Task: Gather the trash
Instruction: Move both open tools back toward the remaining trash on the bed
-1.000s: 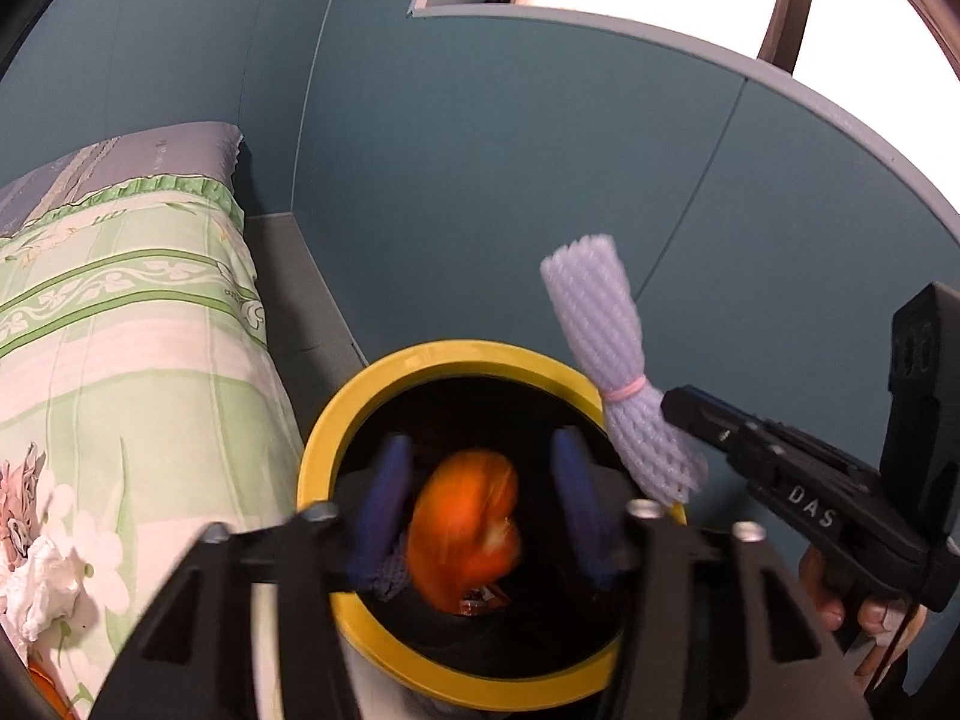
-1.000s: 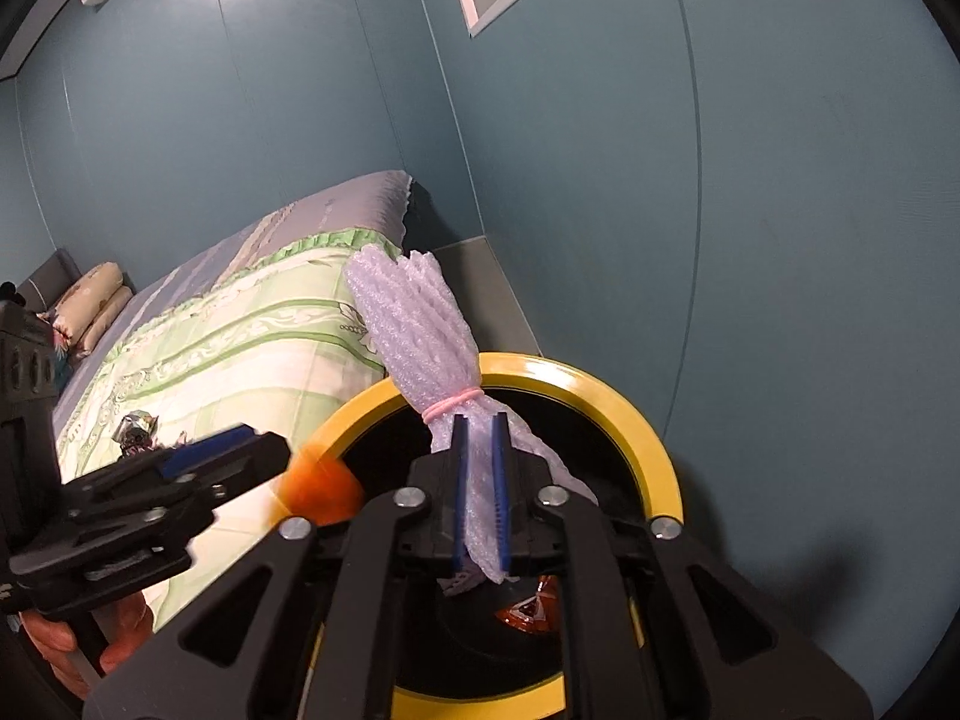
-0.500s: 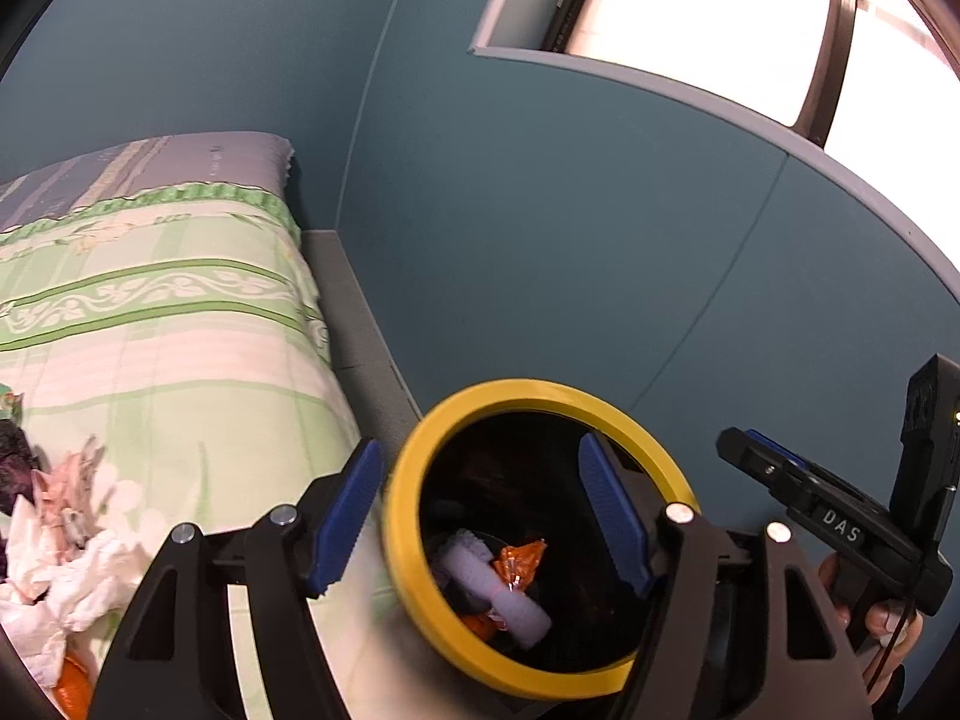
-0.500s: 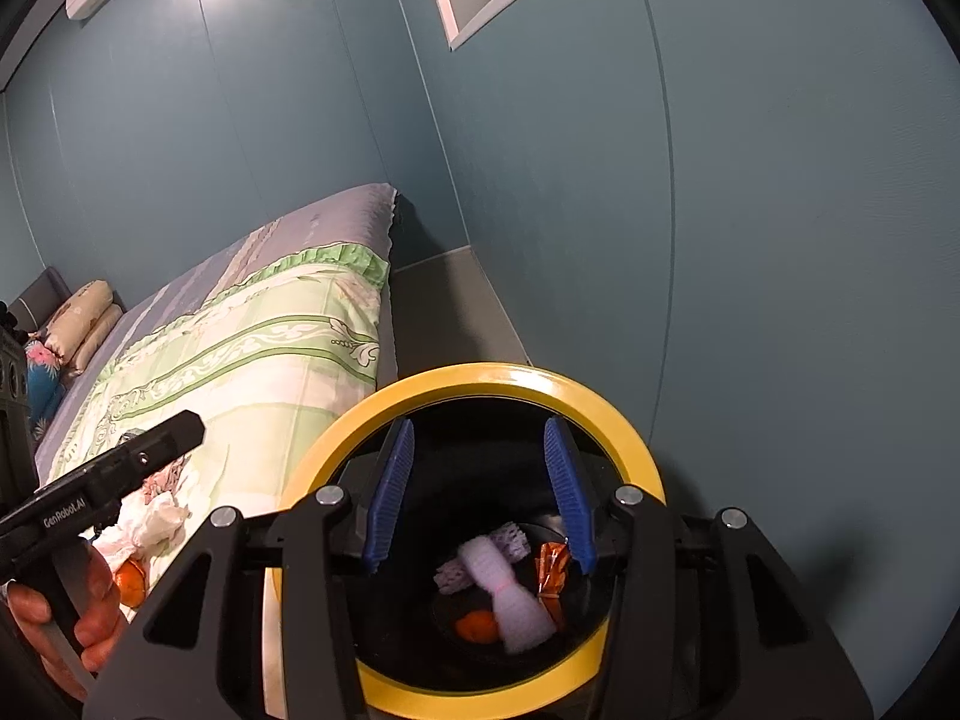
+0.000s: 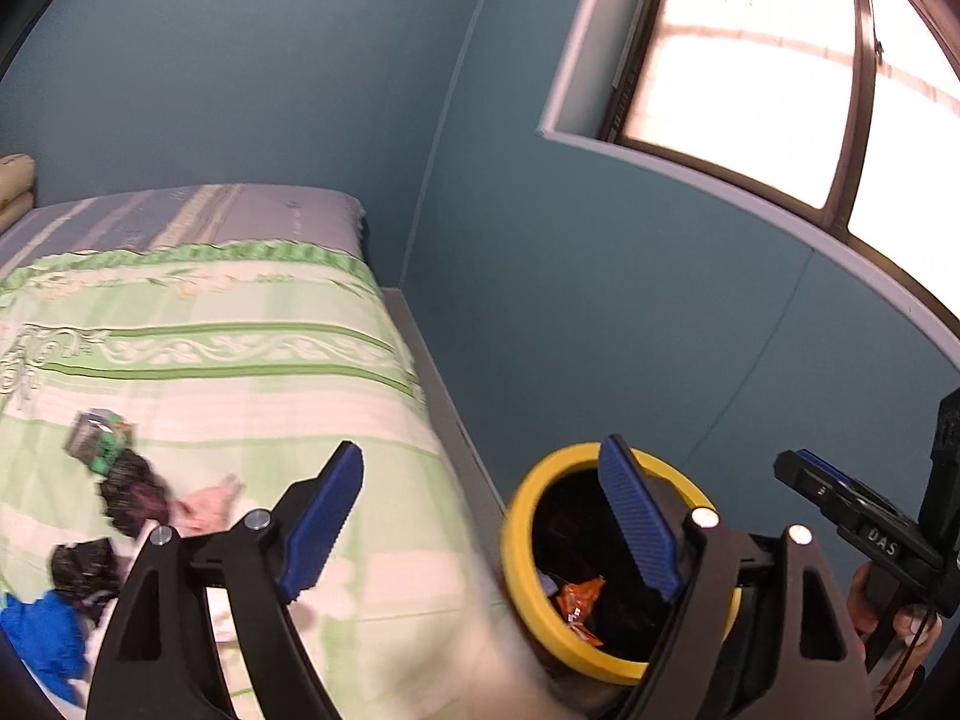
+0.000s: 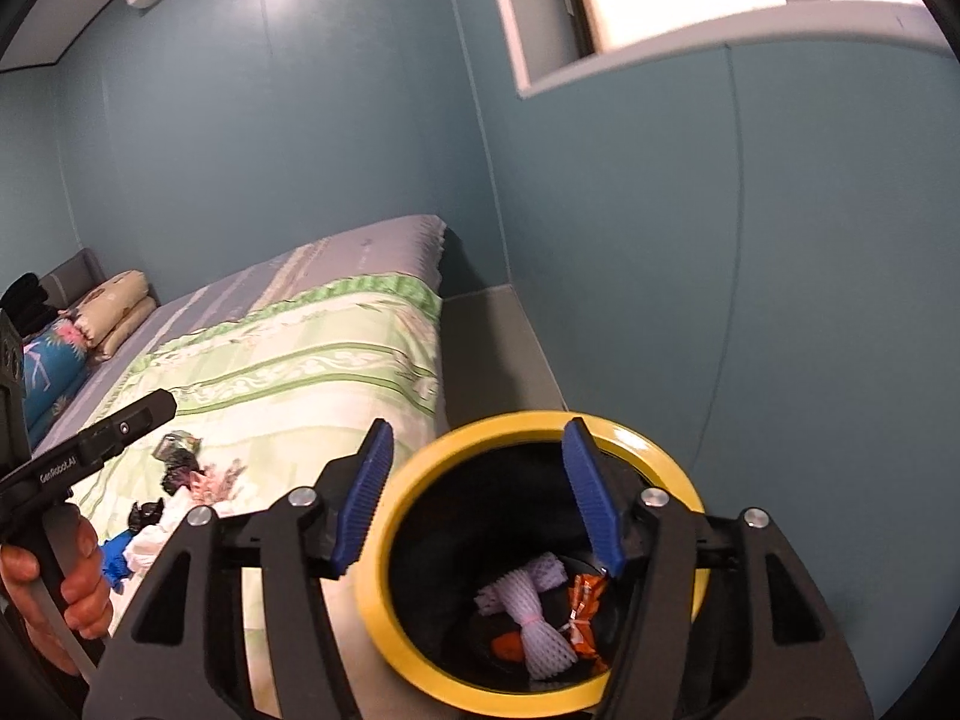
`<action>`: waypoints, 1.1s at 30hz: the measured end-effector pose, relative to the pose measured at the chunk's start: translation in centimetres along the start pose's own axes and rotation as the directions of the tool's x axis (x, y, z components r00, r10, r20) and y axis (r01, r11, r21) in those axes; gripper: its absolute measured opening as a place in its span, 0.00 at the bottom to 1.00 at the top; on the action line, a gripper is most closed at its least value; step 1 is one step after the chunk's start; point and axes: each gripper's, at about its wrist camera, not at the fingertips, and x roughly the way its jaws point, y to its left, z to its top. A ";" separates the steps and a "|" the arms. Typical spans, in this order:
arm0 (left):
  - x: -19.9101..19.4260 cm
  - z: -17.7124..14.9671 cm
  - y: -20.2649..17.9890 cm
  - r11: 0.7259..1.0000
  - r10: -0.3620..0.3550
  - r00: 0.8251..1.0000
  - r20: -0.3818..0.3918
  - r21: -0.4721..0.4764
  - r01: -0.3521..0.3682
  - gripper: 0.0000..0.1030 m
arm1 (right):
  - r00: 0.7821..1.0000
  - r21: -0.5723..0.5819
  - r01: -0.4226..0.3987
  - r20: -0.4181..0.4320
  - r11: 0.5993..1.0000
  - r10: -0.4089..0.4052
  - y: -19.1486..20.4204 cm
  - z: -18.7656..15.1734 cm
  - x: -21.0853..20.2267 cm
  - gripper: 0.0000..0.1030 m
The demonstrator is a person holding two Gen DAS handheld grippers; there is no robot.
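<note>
Bin (image 6: 384,588) stands right of bed (image 6: 312,372); foam net (image 6: 534,618) lies inside.

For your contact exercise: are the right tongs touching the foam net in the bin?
Apart. The right wrist view shows the foam net lying at the bin's bottom, below the open, empty right tongs.

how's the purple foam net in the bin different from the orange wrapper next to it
The purple foam net is a pale, netted sleeve tied with a pink band; the orange wrapper is crinkled, printed foil. The purple foam net looks clearly larger than the orange wrapper. Both lie loose at the bottom of the yellow-rimmed bin.
</note>
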 end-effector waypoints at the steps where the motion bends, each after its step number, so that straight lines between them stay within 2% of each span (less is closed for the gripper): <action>1: -0.6 0.2 0.5 1.000 0.015 1.000 0.011 -0.002 -0.015 0.77 | 1.000 -0.012 -0.013 0.006 1.000 0.013 0.8 0.2 -0.2 0.58; 6: -4.3 0.8 4.1 0.995 0.101 0.993 0.063 -0.015 -0.101 0.85 | 0.998 -0.062 -0.058 0.029 0.996 0.060 4.1 0.4 -1.2 0.67; 11: -7.8 0.8 8.0 0.980 0.198 0.976 0.089 -0.046 -0.194 0.86 | 0.993 -0.119 -0.099 0.053 0.988 0.106 7.2 0.6 -2.3 0.76; 15: -10.8 0.4 11.9 0.958 0.280 0.955 0.100 -0.093 -0.272 0.88 | 0.987 -0.144 -0.142 0.059 0.979 0.152 9.4 0.9 -2.9 0.80; 23: -16.1 -0.9 18.1 0.910 0.392 0.914 0.103 -0.191 -0.369 0.90 | 0.971 -0.242 -0.190 0.097 0.951 0.219 14.7 0.3 -4.2 0.89; 27: -17.9 -2.0 20.1 0.883 0.448 0.888 0.100 -0.208 -0.422 0.92 | 0.961 -0.288 -0.224 0.092 0.931 0.260 17.2 -0.3 -3.7 0.91; 33: -18.9 -4.5 22.8 0.851 0.495 0.867 0.058 -0.236 -0.470 0.92 | 0.950 -0.342 -0.267 0.064 0.901 0.306 20.3 -1.6 -2.2 0.91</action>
